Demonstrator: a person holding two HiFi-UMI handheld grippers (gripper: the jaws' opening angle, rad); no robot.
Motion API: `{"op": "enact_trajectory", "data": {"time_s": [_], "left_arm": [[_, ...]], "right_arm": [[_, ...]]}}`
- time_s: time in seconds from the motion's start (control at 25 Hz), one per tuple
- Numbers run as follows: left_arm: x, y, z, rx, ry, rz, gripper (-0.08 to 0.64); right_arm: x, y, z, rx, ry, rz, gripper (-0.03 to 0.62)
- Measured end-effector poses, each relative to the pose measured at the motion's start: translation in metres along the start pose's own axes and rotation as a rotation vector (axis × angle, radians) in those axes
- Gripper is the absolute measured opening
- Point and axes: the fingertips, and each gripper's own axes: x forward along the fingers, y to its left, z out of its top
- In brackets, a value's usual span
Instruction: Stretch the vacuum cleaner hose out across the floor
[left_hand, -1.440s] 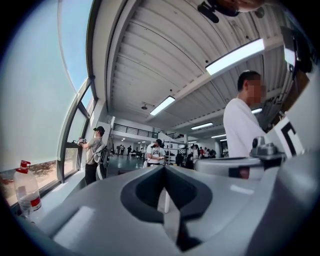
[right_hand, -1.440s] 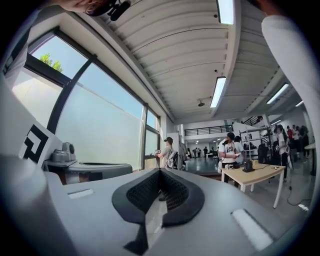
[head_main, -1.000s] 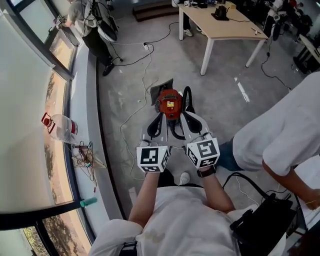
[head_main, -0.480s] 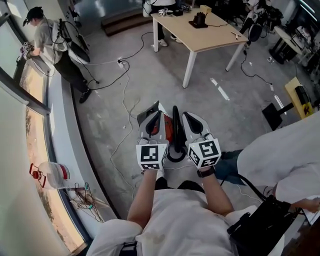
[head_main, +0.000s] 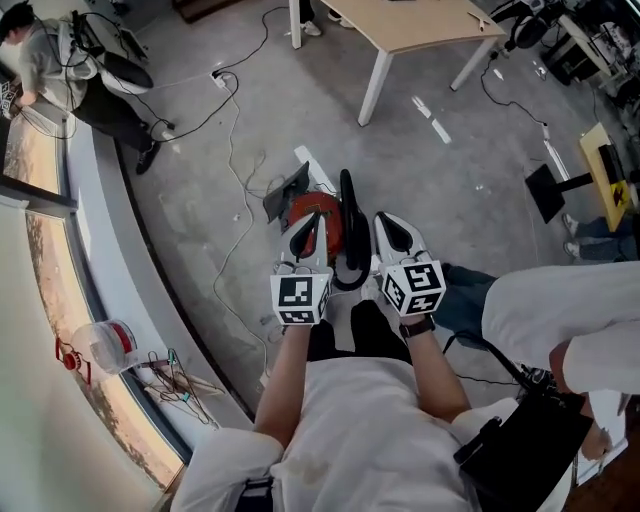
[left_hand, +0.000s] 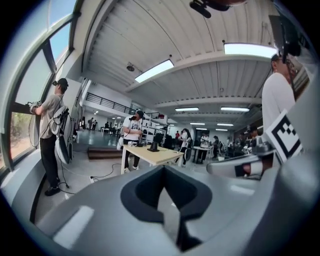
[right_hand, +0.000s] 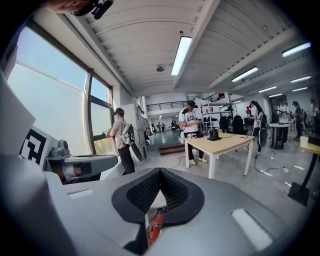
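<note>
Left tongs (head_main: 311, 230) and right tongs (head_main: 386, 224) closed, empty, over vacuum (head_main: 312, 210), hose (head_main: 347, 195) looped, floor (head_main: 470, 170) lay open ahead, window ledge (head_main: 125, 235) ran left.

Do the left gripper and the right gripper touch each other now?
Apart. The head view shows the black hose and red vacuum cleaner in the gap between the left gripper and right gripper.
</note>
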Motion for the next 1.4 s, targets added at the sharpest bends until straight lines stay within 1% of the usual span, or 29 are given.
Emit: {"op": "enact_trajectory", "data": {"time_s": [0.2,0.36,0.48,0.64,0.76,1.04,1.4], "left_arm": [[0.031,-0.011,-0.027,-0.030,0.068,-0.039,0.003],[0.060,-0.027,-0.044,-0.049,0.120,-0.078,0.003],[0.077,-0.040,-0.055,-0.043,0.151,-0.105,0.003],[0.094,-0.055,-0.070,-0.015,0.194,-0.147,0.003],[0.099,-0.061,-0.083,0.000,0.226,-0.168,0.003],[0.099,-0.079,-0.115,0.008,0.299,-0.209,0.003],[0.097,-0.080,-0.149,0.006,0.361,-0.207,0.003]], "right_arm": [[0.025,-0.020,-0.021,0.038,0.055,0.015,-0.006],[0.030,-0.044,-0.030,0.064,0.074,-0.003,-0.006],[0.026,-0.061,-0.044,0.087,0.098,-0.027,-0.006],[0.019,-0.082,-0.069,0.123,0.139,-0.070,-0.006],[0.016,-0.089,-0.084,0.148,0.160,-0.090,-0.006],[0.006,-0.098,-0.117,0.190,0.203,-0.122,-0.006],[0.002,-0.093,-0.157,0.208,0.278,-0.110,-0.006]]}}
